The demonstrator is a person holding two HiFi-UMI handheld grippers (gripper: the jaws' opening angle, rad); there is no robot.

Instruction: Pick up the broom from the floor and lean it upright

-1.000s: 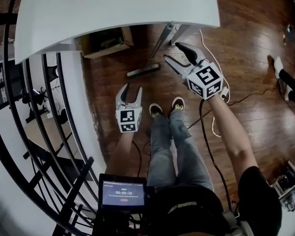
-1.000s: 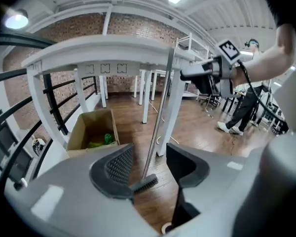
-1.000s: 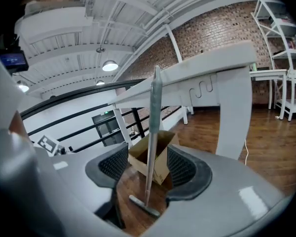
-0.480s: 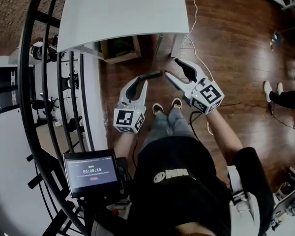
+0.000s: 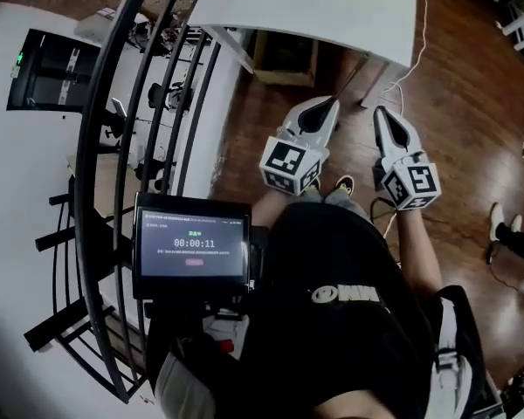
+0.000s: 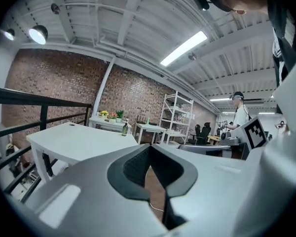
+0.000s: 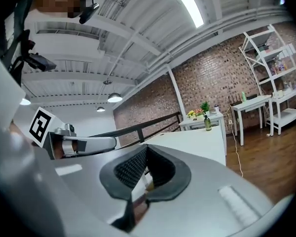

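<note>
In the head view my left gripper and right gripper are held up side by side in front of me, pointing at the white table. Both are shut with nothing between the jaws. The left gripper view shows its dark pads meeting over bare air. The right gripper view shows the same, its pads closed on nothing. A thin grey pole, which looks like the broom's handle, slants under the table's edge just beyond the fingertips. The broom's head is hidden.
A black stair railing runs down the left. A screen hangs at my chest. A white cable trails over the wooden floor. Another person's legs are at the right. Shelves and desks stand by the brick wall.
Both grippers have gone from open to shut and have risen close together. The view has swung left, and the broom's head on the floor has dropped out of sight.
</note>
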